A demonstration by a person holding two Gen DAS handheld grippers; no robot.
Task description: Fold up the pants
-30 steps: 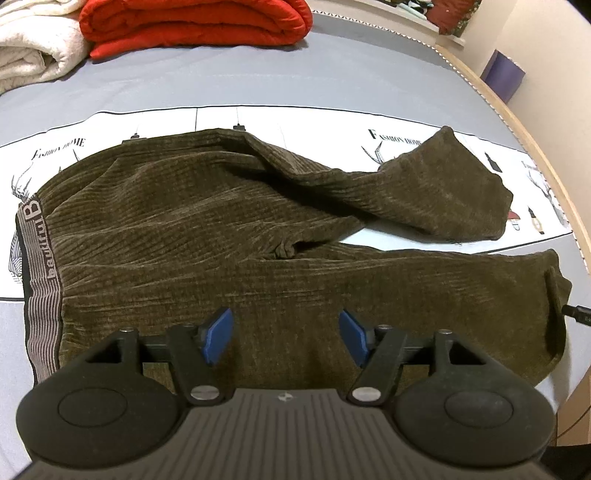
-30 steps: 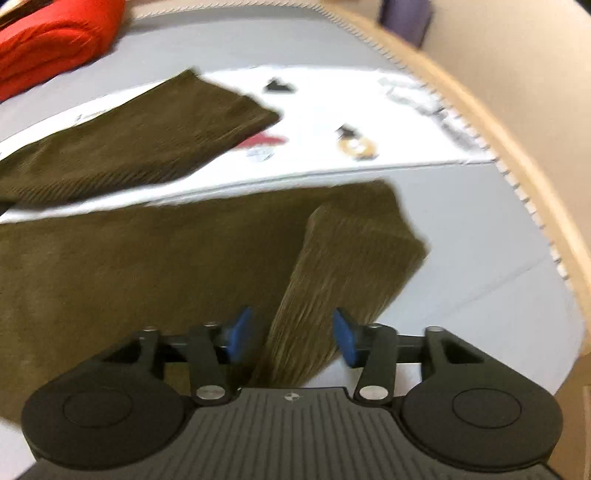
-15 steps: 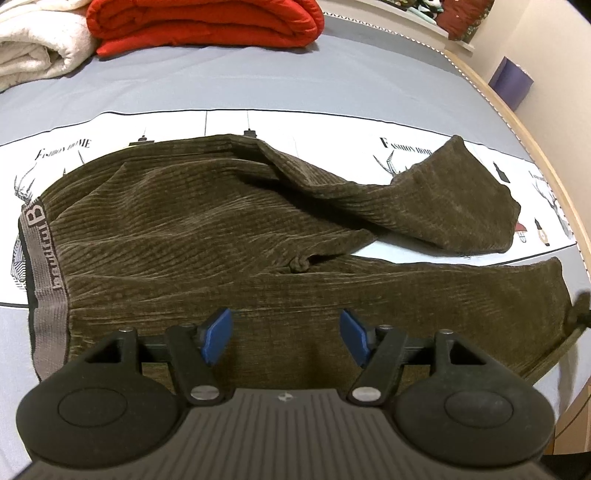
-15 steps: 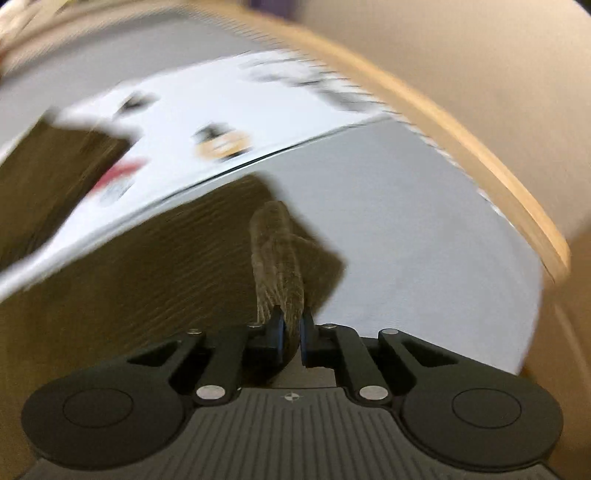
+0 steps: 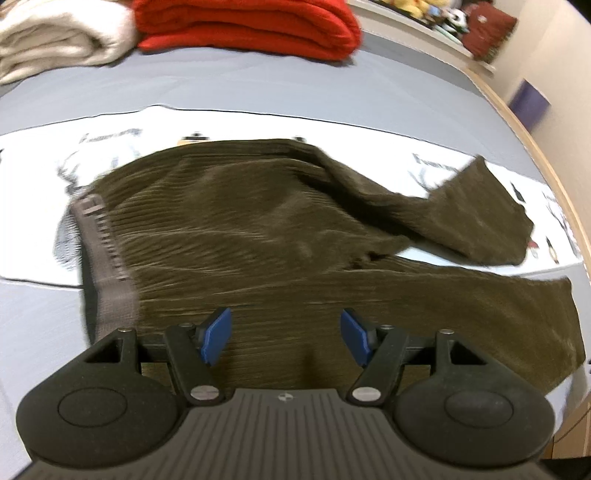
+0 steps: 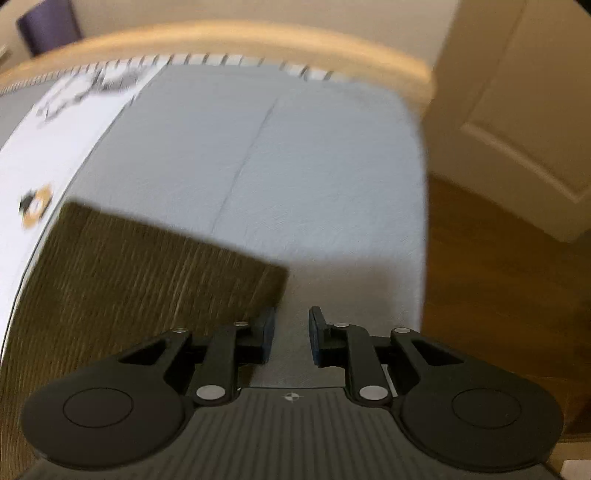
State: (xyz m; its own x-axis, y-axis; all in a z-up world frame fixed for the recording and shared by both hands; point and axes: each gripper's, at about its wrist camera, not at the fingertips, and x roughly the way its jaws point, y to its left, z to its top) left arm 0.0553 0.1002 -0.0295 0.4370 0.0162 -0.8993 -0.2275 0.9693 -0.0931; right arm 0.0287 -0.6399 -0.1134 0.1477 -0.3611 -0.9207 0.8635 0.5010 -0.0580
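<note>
Dark olive corduroy pants (image 5: pixel 258 236) lie spread on the bed, grey waistband (image 5: pixel 107 273) at the left, both legs running right. The near leg lies flat; the far leg (image 5: pixel 480 214) angles away, rumpled. My left gripper (image 5: pixel 284 338) is open and empty just above the near side of the pants. In the right wrist view the hem end of the near leg (image 6: pixel 147 273) lies flat at the left. My right gripper (image 6: pixel 291 338) is open and empty over the grey sheet, just right of the hem corner.
A folded red blanket (image 5: pixel 243 26) and a cream blanket (image 5: pixel 55 40) lie at the far side of the bed. The wooden bed rail (image 6: pixel 258 37) curves around the right edge. Wood floor (image 6: pixel 498 295) and a door (image 6: pixel 517 110) lie beyond the mattress corner.
My right gripper, shut on the near leg's folded-over hem half a second ago, has let go and opened; the hem now lies flat. My left gripper stayed open and shifted right over the pants.
</note>
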